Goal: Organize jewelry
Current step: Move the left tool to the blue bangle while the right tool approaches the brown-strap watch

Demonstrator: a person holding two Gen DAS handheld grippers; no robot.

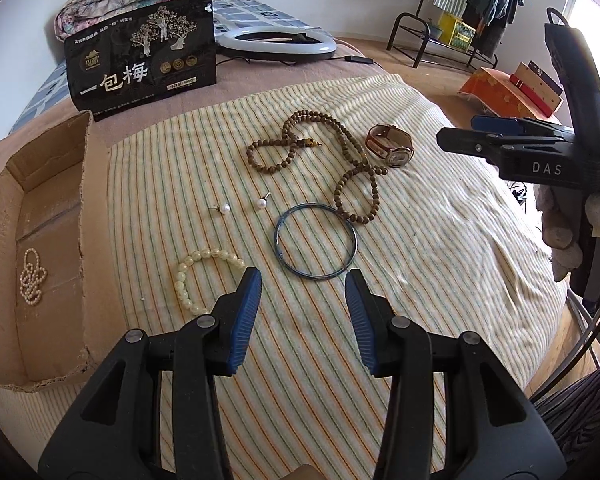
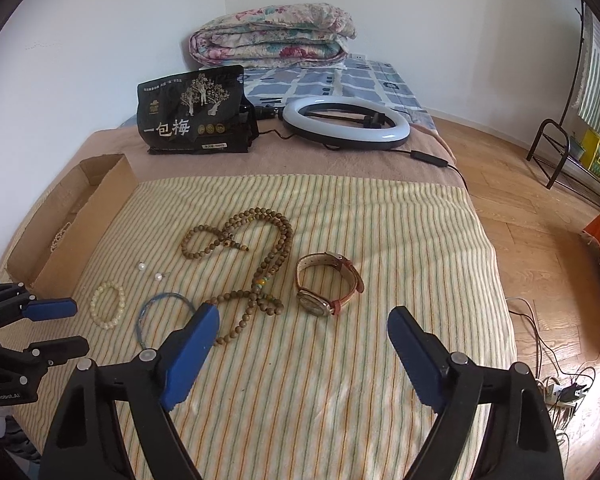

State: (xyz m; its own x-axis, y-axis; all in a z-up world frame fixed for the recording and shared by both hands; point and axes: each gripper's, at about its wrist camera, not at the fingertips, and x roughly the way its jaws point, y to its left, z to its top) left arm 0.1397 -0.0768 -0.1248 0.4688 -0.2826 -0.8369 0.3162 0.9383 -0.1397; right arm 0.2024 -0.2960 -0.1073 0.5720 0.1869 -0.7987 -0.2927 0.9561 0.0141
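Sorting: pearls [image 1: 31, 276] boxed at nine o'clock; my left claw [image 1: 303, 280] half-open, right claw [image 2: 303, 320] wide over watch [image 2: 329, 282], both empty.

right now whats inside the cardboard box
A coiled pearl necklace lies on the floor of the cardboard box. The rest of the floor looks bare; the near wall hides the strip just behind it.

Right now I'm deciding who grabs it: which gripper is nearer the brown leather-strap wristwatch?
Right. The right gripper hangs open just short of the wristwatch; the left gripper, also open, sits over by the blue bangle.
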